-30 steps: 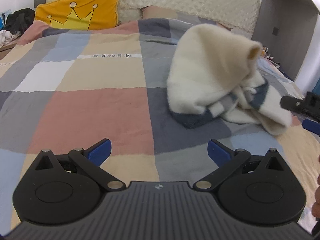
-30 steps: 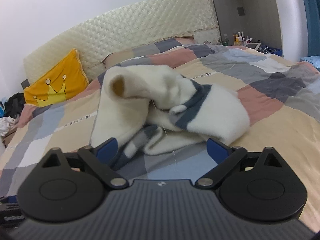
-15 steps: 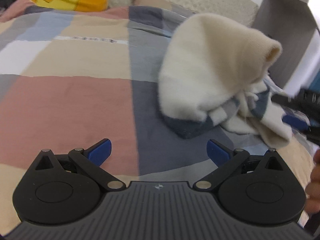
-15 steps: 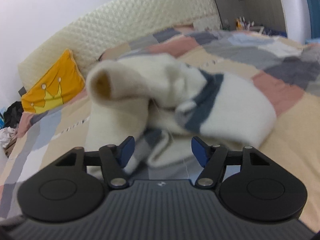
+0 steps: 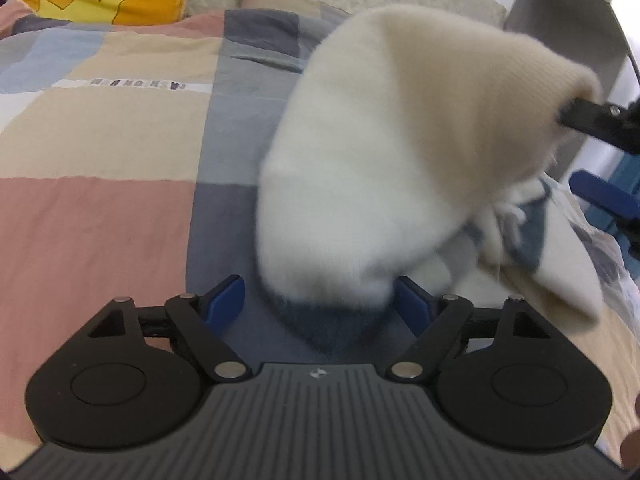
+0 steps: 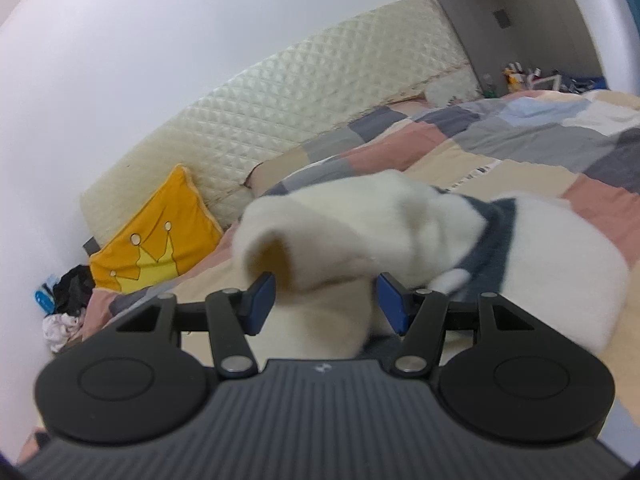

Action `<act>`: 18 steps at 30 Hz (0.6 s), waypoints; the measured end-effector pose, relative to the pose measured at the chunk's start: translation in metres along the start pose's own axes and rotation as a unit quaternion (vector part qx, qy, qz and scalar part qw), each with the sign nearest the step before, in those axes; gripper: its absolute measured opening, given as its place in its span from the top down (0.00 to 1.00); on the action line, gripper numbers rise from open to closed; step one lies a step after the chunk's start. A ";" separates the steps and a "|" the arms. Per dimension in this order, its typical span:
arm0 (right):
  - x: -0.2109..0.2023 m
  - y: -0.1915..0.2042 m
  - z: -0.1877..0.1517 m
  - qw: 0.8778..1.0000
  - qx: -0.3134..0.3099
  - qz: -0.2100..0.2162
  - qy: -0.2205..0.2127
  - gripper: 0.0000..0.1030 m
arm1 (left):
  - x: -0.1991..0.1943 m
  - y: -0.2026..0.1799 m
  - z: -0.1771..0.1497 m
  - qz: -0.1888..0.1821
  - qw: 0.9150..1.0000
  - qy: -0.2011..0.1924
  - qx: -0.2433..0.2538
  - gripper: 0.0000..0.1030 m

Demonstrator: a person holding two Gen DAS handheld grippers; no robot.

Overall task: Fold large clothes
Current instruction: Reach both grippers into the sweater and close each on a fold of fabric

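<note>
Cream sweater [image 5: 372, 152] heaped on the patchwork bed [image 5: 100, 208].
We note the left gripper [image 5: 320, 300] closing around its navy hem; only the right gripper [image 6: 326, 300] view shows a cuff between closing fingers, neither pinched.

A bed with a patchwork quilt [image 5: 100, 152] fills the room. Behind it stands a cream quilted headboard [image 6: 280, 108]; a yellow crown cushion [image 6: 156, 240] leans against it, under a white wall [image 6: 120, 40].
</note>
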State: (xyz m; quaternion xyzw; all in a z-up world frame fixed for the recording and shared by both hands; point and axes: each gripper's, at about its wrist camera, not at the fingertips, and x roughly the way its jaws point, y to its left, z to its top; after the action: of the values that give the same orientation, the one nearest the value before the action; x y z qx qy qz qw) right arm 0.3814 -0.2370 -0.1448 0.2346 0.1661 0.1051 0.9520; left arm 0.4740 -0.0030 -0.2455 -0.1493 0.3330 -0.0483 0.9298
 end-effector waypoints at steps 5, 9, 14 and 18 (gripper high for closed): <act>0.014 0.000 0.002 0.999 0.022 -0.019 -0.014 0.48 | 0.014 -0.002 0.005 -0.002 1.000 0.002 -0.022 0.25; 0.033 0.003 0.003 0.999 0.005 -0.042 -0.009 0.57 | 0.014 -0.008 0.010 0.015 1.000 0.005 -0.022 0.49; 0.039 -0.007 0.004 0.999 0.016 -0.048 -0.014 0.58 | 0.007 0.005 0.025 0.017 0.997 0.005 -0.073 0.85; 0.037 -0.021 0.001 0.998 0.025 -0.065 -0.009 0.58 | -0.009 0.010 0.036 0.018 0.996 -0.007 -0.085 0.90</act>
State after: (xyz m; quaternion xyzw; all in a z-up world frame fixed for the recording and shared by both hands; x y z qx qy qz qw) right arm 0.4183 -0.2452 -0.1632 0.2476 0.1746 0.0369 0.9523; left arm 0.4894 0.0166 -0.2163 -0.2223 0.3317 -0.0023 0.9168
